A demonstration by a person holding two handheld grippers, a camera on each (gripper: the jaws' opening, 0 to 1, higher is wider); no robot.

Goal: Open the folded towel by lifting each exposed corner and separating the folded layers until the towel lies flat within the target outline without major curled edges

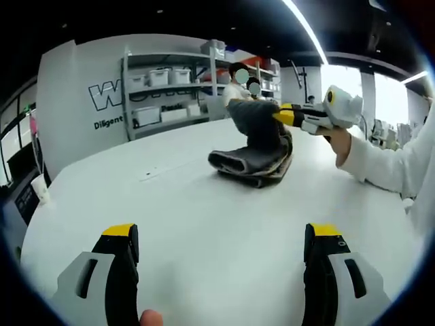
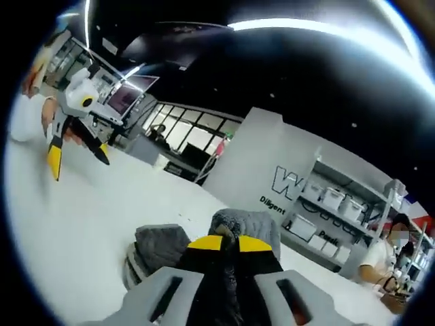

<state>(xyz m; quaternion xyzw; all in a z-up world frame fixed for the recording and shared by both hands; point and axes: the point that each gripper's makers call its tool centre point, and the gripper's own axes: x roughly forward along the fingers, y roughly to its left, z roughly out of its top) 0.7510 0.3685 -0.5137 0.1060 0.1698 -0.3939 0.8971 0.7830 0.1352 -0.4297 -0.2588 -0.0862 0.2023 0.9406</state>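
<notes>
Across the lower 2/3 of the left gripper view runs a white tabletop, w/ shelving holding white bins along the far wall, upper centre. Centre-right of that view sits the towel: dark grey, thick, folded in stacked layers whose rolled edges show at its left end, base flat on the tabletop, one part pulled up into a hump. The right gripper comes in from the right, held by a hand in a white sleeve; its yellow-tipped fingers are pinched on that raised part. Bottom centre of the right gripper view, same fingers closed on grey cloth. The left gripper hovers over bare tabletop, fingers spread wide, gripping nothing, well apart from the towel.
</notes>
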